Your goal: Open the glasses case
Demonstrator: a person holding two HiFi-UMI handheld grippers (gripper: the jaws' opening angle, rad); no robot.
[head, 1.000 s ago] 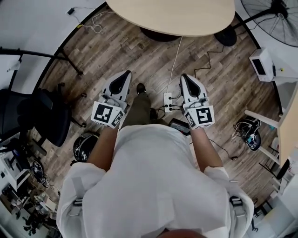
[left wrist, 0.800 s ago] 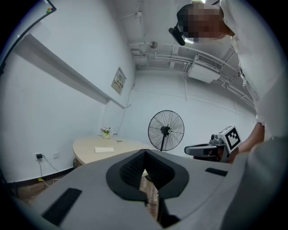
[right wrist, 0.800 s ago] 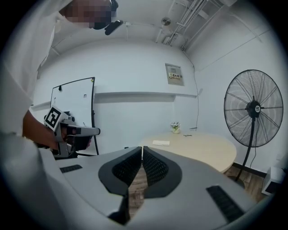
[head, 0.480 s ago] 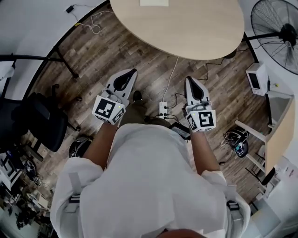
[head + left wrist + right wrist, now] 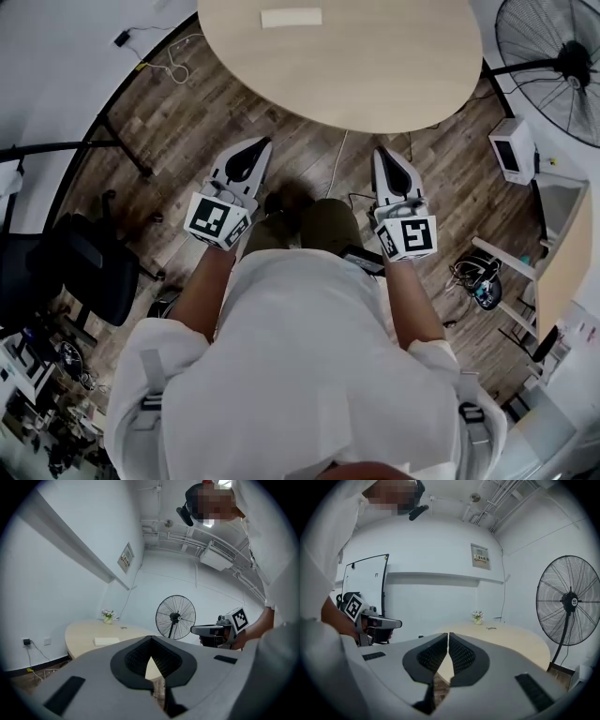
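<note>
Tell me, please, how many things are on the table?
3: a white case nearest, a flower vase at the far edge, a small dark item right of the vase. Others may be hidden.

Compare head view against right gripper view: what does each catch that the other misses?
Head view only: the flat white rectangular case, the brown wood-plank floor and the black office chair.
Right gripper view only: the small vase of flowers, the framed wall sign, and a close look at the right gripper, its jaws shut with nothing between them.
Both: the oval light-wood table, the black standing fan and the left gripper.
</note>
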